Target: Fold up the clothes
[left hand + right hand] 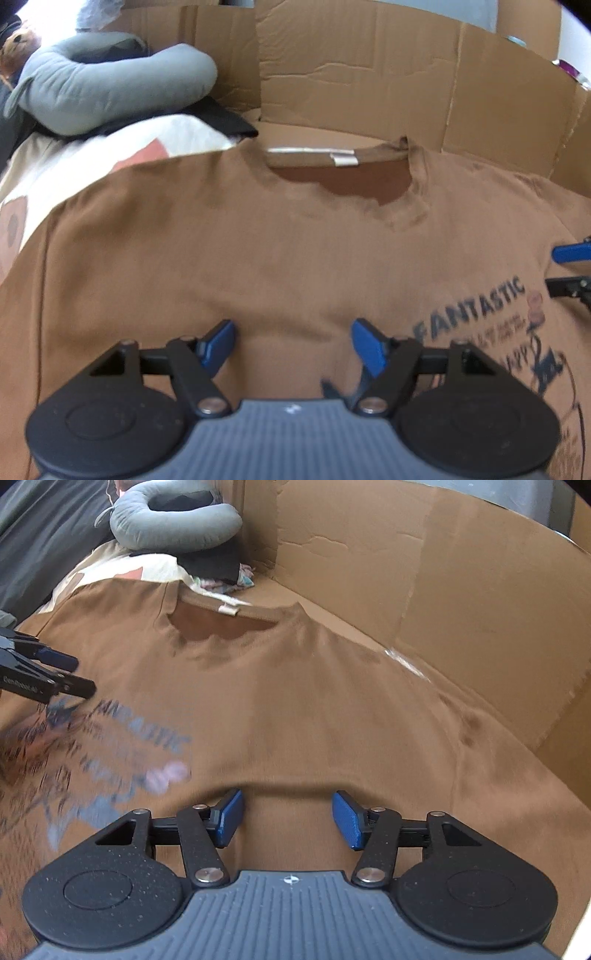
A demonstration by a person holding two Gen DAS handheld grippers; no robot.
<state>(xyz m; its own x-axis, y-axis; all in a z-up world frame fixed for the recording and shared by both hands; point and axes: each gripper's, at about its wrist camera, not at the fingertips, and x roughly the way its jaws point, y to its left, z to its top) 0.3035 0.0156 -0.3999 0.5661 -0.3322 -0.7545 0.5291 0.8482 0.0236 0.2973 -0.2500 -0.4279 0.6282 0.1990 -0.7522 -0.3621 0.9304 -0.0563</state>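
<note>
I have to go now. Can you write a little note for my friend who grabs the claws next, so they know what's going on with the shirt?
Left claw: open, nothing in it, over the chest of the brown T-shirt.
Right claw: open, empty too, over the shirt's other half.
The shirt lies spread out, print side up, collar pointing away, on cardboard.
Done: shirt laid out flat.
Left: no fold made yet, so every fold is still to do.

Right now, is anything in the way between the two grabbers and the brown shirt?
No, nothing visible. The brown shirt lies spread flat, and the left gripper and right gripper hover right above bare cloth, jaws open and empty.
</note>
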